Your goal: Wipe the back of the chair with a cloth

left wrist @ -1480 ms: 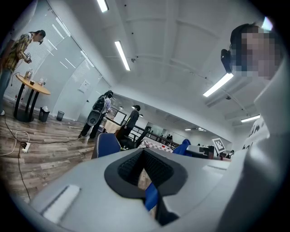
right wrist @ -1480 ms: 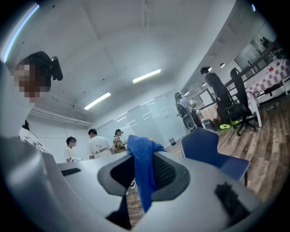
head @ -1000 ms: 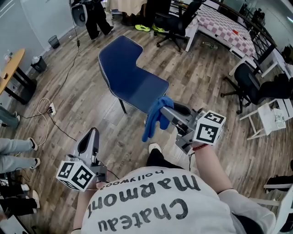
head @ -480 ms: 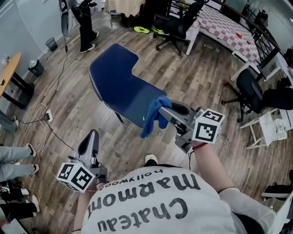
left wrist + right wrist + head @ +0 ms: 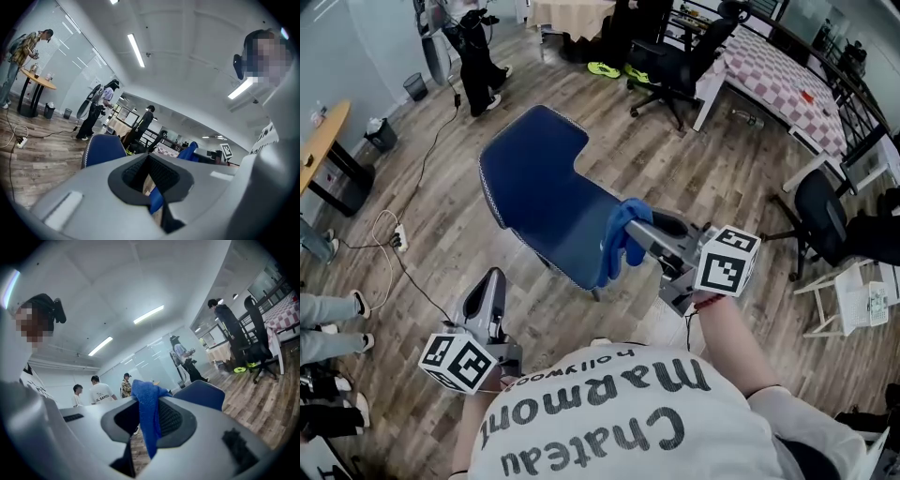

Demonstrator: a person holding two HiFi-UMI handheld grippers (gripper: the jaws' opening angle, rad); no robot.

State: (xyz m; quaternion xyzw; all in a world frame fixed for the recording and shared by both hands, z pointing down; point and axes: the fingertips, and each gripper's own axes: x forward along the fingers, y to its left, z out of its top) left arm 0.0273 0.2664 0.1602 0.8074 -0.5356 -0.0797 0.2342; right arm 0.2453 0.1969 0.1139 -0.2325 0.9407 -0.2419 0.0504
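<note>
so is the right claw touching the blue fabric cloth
Touching. The right gripper view shows the right claw shut on the blue fabric cloth.

My cloth (image 5: pixel 614 253) is bright blue. The chair (image 5: pixel 539 187) is dark blue with a white dotted edge. My right gripper (image 5: pixel 633 228) is grey. Its cube (image 5: pixel 727 262) has black and white squares. The floor (image 5: pixel 694 169) is brown and grey wood stripes.

Your cloth (image 5: pixel 619 246) is soft, nappy blue fabric, limp at the frame's centre. The chair (image 5: pixel 539 192) wears matt blue upholstery with pale stitched edging. Your right gripper (image 5: pixel 633 226) has a smooth, matt grey plastic shell. The floor (image 5: pixel 722 178) is wood-grain plank, faintly sheeny.
</note>
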